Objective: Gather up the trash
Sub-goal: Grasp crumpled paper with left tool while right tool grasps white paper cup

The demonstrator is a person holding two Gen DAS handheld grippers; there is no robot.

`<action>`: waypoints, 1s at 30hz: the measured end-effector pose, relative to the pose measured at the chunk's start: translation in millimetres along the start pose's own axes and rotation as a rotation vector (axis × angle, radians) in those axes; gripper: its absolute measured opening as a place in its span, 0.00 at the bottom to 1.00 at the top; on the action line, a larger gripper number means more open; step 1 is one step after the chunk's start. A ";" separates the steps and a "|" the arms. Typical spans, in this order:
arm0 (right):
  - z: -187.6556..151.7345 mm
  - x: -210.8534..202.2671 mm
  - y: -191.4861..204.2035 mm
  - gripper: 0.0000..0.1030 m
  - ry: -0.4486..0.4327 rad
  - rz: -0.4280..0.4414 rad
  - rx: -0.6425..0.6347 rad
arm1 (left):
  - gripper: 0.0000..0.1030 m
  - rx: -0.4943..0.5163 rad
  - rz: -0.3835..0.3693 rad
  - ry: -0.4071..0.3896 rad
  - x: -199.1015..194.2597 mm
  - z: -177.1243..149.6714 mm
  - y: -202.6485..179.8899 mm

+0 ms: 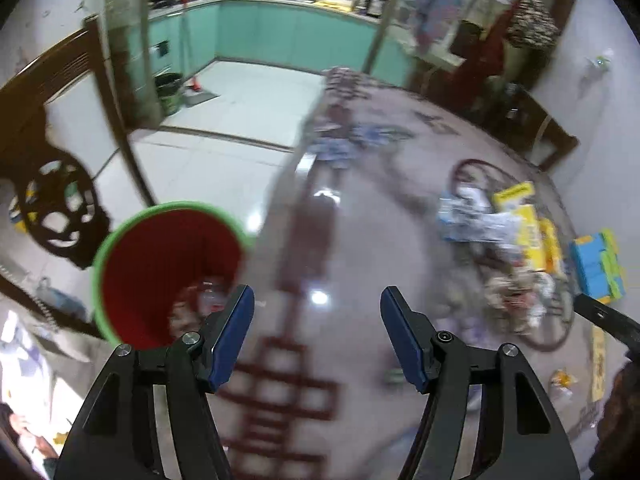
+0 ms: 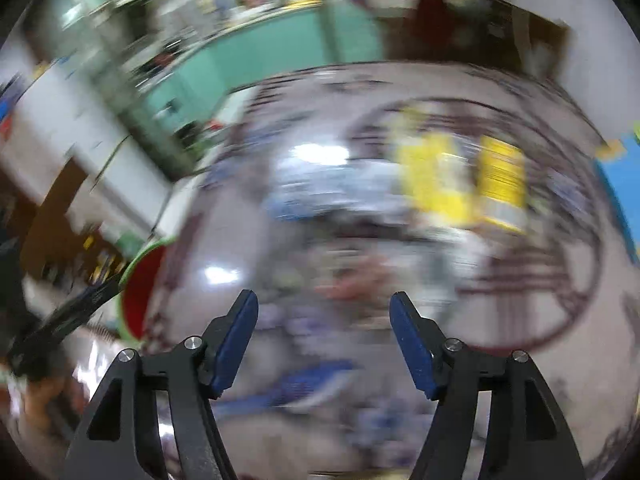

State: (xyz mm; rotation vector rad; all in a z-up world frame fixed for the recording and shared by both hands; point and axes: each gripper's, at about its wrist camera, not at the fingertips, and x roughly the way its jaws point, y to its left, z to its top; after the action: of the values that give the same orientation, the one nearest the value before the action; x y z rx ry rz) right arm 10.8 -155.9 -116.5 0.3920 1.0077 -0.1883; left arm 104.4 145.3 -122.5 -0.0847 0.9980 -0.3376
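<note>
The left gripper (image 1: 317,295) hangs over the glossy patterned floor (image 1: 348,240), jaws wide and empty. The red bin with a green rim (image 1: 160,256) stands at its ten o'clock, litter inside. Yellow and blue wrappers (image 1: 508,224) lie at two o'clock. The right gripper (image 2: 324,300) is likewise spread, holding nothing.

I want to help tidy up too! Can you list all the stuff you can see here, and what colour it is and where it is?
Bin: one, red inside with a green rim, on the floor beside the table's left edge; some trash at its bottom.
Table: one, glossy, dark red pattern, centre.
Trash pile: one heap, yellow boxes, blue-white wrappers, crumpled paper, on the table's right side.
Blue-green box: one, far right.
Yellow wrapper: one, lower right.
Kitchen cabinets: teal, in the background.
Left gripper: one, black with blue pads, open, empty.
Right gripper: one, same colours, open, empty; its view is blurred.
</note>
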 end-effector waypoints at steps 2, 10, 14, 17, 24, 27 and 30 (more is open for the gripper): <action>7.1 1.2 -37.0 0.66 0.005 -0.037 0.076 | 0.63 0.015 -0.024 0.000 -0.4 -1.9 -26.3; 22.7 54.0 -110.0 0.66 0.107 0.003 0.241 | 0.63 0.103 -0.093 0.026 5.4 -16.7 -127.2; 20.7 78.5 -119.2 0.66 0.161 0.040 0.279 | 0.65 0.119 -0.091 0.038 4.6 -23.0 -149.6; 19.1 91.6 -122.6 0.66 0.182 0.065 0.287 | 0.66 0.123 -0.078 0.048 7.3 -26.1 -161.1; 20.3 104.0 -123.6 0.25 0.207 0.143 0.252 | 0.66 0.121 -0.069 0.093 23.0 -31.2 -180.7; 23.2 85.3 -124.6 0.24 0.165 0.160 0.209 | 0.66 0.116 -0.083 0.120 35.2 -30.2 -186.6; 26.0 57.1 -123.2 0.24 0.099 0.134 0.155 | 0.66 0.117 -0.091 0.154 53.1 -28.5 -196.4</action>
State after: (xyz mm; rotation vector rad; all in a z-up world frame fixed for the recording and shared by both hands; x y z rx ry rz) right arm 20.4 -277.5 -181.4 0.6129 1.0635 -0.1271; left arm 59.8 -54.7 -137.2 0.0027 1.1263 -0.4906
